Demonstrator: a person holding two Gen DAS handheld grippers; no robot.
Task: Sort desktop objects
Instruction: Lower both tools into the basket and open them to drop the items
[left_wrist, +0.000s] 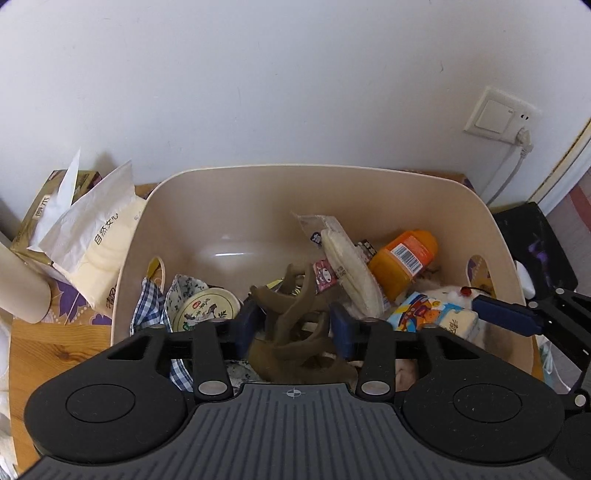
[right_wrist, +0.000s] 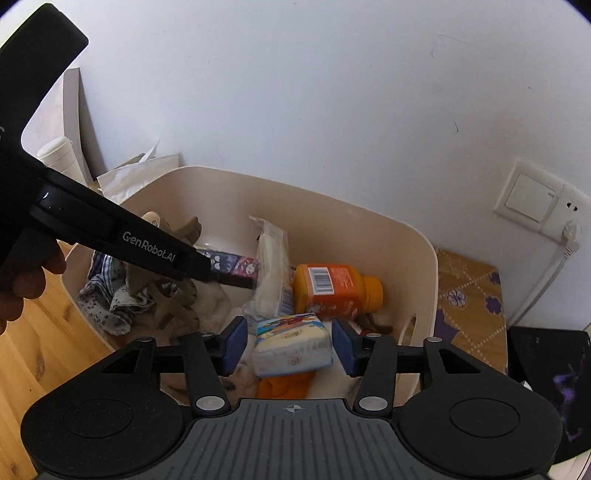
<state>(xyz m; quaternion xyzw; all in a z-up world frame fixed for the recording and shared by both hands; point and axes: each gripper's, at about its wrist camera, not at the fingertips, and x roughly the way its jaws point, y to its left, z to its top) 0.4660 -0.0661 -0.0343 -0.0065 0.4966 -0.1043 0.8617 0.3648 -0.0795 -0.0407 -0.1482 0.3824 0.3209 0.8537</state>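
A beige basket (left_wrist: 258, 192) (right_wrist: 424, 258) holds mixed items. My left gripper (left_wrist: 297, 326) hangs low inside it, open, with a brown antler-shaped thing (left_wrist: 295, 317) (right_wrist: 177, 295) between its blue pads. My right gripper (right_wrist: 290, 347) is open around a small colourful tissue pack (right_wrist: 291, 343) (left_wrist: 432, 314), with a gap on each side. The pack lies on the pile. Behind it lies an orange bottle (right_wrist: 340, 288) (left_wrist: 402, 258) on its side, next to a white wrapped packet (right_wrist: 273, 273) (left_wrist: 351, 269). A round tin (left_wrist: 207, 308) and checked cloth (left_wrist: 147, 310) sit at the basket's left.
Left of the basket on the wooden table (left_wrist: 48, 350) are a soft tissue pack (left_wrist: 96, 240), a tissue box (left_wrist: 40, 210) and a cream cylinder (left_wrist: 18, 284). A wall socket (left_wrist: 498, 118) with a cable and a black object (left_wrist: 532, 236) are to the right. A hand (right_wrist: 26, 288) holds the left tool.
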